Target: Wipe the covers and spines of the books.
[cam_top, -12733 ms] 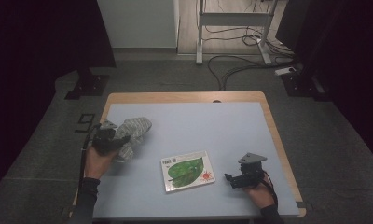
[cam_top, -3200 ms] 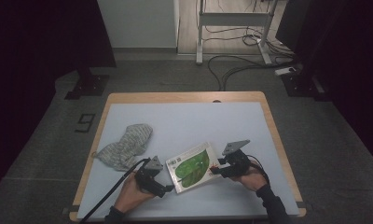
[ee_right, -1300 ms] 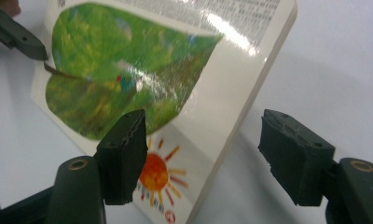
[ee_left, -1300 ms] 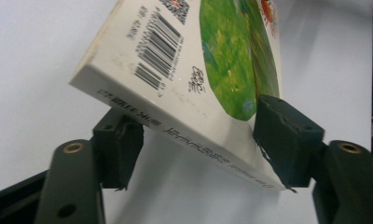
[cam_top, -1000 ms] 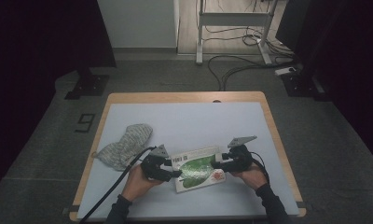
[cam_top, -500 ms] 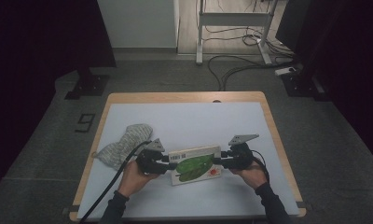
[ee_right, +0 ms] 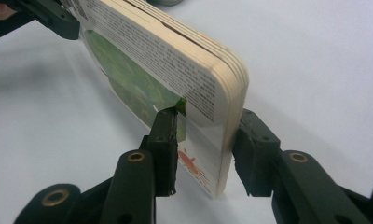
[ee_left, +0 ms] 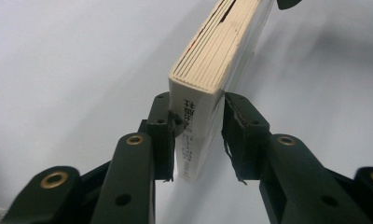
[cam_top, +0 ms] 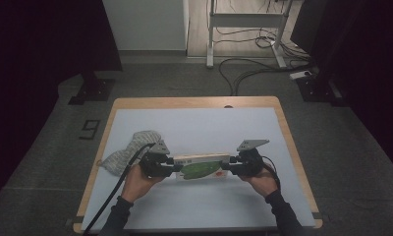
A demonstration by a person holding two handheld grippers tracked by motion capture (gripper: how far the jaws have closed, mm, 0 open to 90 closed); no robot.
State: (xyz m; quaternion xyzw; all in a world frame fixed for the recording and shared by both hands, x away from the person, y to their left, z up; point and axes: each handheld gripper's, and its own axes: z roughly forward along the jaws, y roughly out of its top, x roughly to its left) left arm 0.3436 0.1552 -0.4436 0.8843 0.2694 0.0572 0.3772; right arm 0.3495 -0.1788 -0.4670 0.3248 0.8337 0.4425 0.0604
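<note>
Left hand-held gripper (ee_left: 196,135): jaws have just been closing; now clamped on the spine end of the book (ee_left: 217,70).
Right hand-held gripper (ee_right: 205,149): jaws have just been closing; now clamped on the book's opposite end.
Book: held on edge between the two hand-held grippers, green cover toward the person, above the desk (cam_top: 209,128).
Cloth (cam_top: 128,150): lies on the desk just beyond the left hand-held gripper, apart from the book.
</note>
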